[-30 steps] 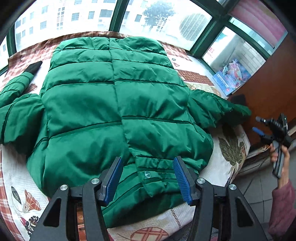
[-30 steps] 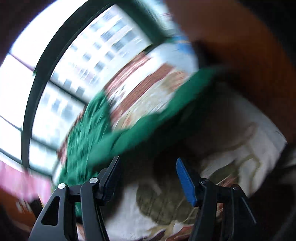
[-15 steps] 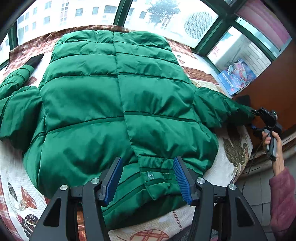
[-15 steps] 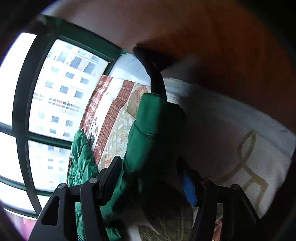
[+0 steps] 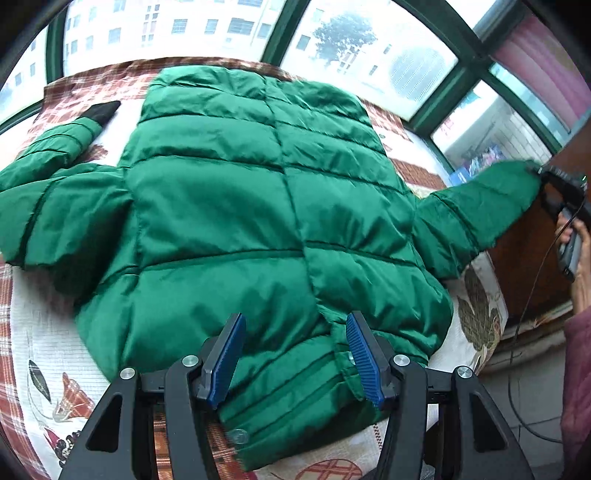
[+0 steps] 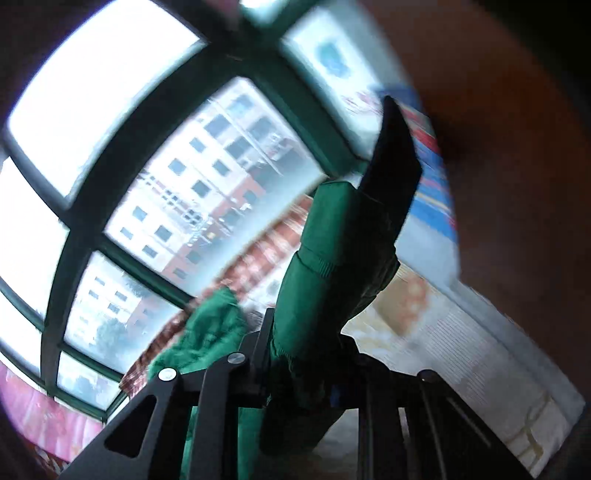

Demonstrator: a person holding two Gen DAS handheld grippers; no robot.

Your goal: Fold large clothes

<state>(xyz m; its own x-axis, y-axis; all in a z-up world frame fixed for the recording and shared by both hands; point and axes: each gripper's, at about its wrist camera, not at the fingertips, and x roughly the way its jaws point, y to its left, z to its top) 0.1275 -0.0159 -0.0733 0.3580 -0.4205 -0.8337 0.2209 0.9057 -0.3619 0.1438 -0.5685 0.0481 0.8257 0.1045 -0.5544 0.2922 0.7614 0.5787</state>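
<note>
Green puffy nylon is filling most of the left wrist view: the jacket (image 5: 258, 229) is lying spread on the bed (image 5: 40, 354), which is covered with a patterned blanket, and the far sleeve (image 5: 48, 166) is resting flat toward the window (image 5: 221, 26). You are holding the left claw (image 5: 295, 358) wide, with nothing between its blue pads (image 5: 364, 356), and it is hovering just over the hem nearest to you. Your right claw (image 6: 299, 373) is gripping the near sleeve (image 6: 332, 266) close to its end; the jaws are pressing on the green fabric and the black cuff (image 6: 395, 162) is sticking out past them, pointing up. In the left wrist view this sleeve (image 5: 476, 210) is hanging lifted off the bed, stretched outward from the shoulder. In my judgement the step in hand is folding this sleeve across the body of the jacket. To do it well, you are better carrying the sleeve in a low arc toward the middle seam, not pulling outward, because the slippery filling is likely dragging the whole jacket sideways if there is tension. The left claw can be pressing or pinching the hem or the shoulder area to anchor the body while the sleeve is travelling. The padding is springy, so the sleeve probably needs laying down flat and releasing only when it is resting fully on the back panel, otherwise it may be rolling back off.
</note>
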